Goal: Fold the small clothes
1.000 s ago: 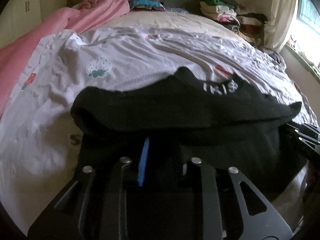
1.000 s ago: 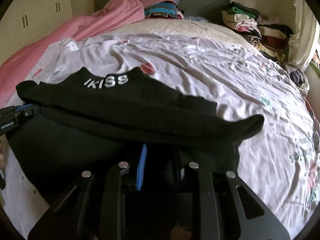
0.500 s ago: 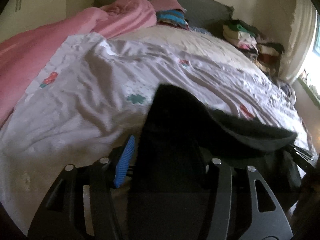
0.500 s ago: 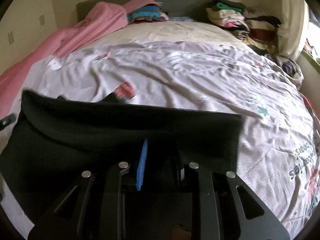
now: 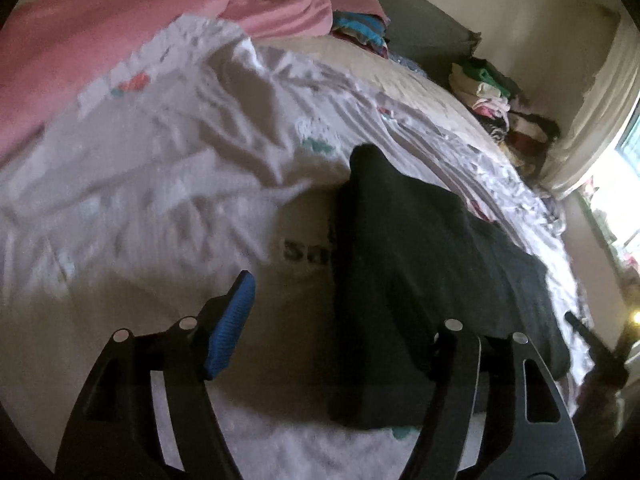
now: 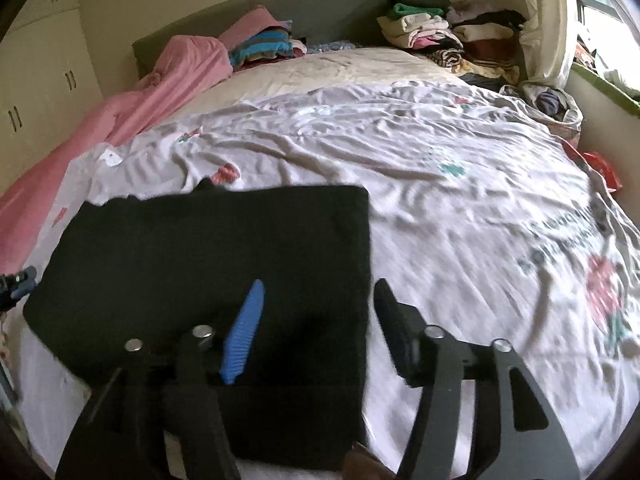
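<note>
Black garment (image 6: 216, 276) lay folded into a flat rectangle on the bed (image 6: 460, 184), at 7 o'clock in the right wrist view and 4 o'clock in the left wrist view. Left gripper (image 5: 340, 320) jaws were opening, wide apart, pads off the cloth; garment's left edge sat between them but nothing was pinched. Right gripper (image 6: 316, 320) jaws were opening too, straddling the garment's right edge, not pressing it. Step in hand looked like the release after a fold. Sheet (image 5: 160, 168) under it was wrinkled, with pink blanket (image 6: 176, 76) at 10 o'clock and clothes piles (image 6: 448, 36) at 1 o'clock by the headboard. Next move probably called for re-gripping both ends for another fold, or lifting the bundle toward a pile; thick layers need a wide bite.
</note>
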`<state>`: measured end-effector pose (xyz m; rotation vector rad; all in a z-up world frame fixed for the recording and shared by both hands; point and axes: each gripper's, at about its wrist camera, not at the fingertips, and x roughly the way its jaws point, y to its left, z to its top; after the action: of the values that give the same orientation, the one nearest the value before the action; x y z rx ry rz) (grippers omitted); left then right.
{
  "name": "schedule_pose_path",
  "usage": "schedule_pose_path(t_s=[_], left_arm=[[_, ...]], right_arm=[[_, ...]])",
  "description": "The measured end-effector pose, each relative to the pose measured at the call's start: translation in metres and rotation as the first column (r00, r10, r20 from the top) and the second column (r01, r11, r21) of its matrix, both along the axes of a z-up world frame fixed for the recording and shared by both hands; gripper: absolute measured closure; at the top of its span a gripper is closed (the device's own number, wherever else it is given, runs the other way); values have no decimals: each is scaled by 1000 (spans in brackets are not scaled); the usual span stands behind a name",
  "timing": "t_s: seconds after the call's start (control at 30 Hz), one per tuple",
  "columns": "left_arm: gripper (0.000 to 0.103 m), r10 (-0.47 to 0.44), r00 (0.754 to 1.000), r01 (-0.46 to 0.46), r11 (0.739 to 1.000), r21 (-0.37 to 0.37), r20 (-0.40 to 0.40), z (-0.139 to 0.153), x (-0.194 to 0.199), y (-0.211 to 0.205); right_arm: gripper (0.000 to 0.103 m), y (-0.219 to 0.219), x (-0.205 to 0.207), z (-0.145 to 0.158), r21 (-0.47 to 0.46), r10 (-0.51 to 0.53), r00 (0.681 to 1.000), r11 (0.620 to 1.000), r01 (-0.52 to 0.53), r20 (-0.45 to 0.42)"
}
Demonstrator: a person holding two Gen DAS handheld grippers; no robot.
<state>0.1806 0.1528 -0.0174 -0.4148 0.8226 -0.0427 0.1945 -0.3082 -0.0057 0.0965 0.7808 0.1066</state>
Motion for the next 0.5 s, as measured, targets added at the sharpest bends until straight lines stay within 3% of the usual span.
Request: schedule_pose_path(t_s=[0.13, 0.33, 0.4, 0.47, 0.5], left_arm=[[42, -40, 999, 40, 999, -13, -11, -2, -8, -7], [42, -69, 997, 67, 996, -60, -35, -8, -4, -17], [51, -75, 996, 72, 995, -73, -47, -12, -4, -20], [78, -83, 995, 78, 993, -85, -56, -14, -3, -22], [80, -89, 994, 83, 992, -94, -62, -16, -3, -23]], right_arm=[[36, -11, -22, -7, 7, 16, 999, 1000, -16, -37], [36, -19, -36, -18, 62, 34, 996, 998, -28, -83], [36, -19, -36, -19, 91, 48, 994, 995, -39, -96], [36, -21, -35, -21, 119, 53, 993, 992, -40, -108], [36, -21, -35, -21, 131, 54, 992, 991, -39, -112]])
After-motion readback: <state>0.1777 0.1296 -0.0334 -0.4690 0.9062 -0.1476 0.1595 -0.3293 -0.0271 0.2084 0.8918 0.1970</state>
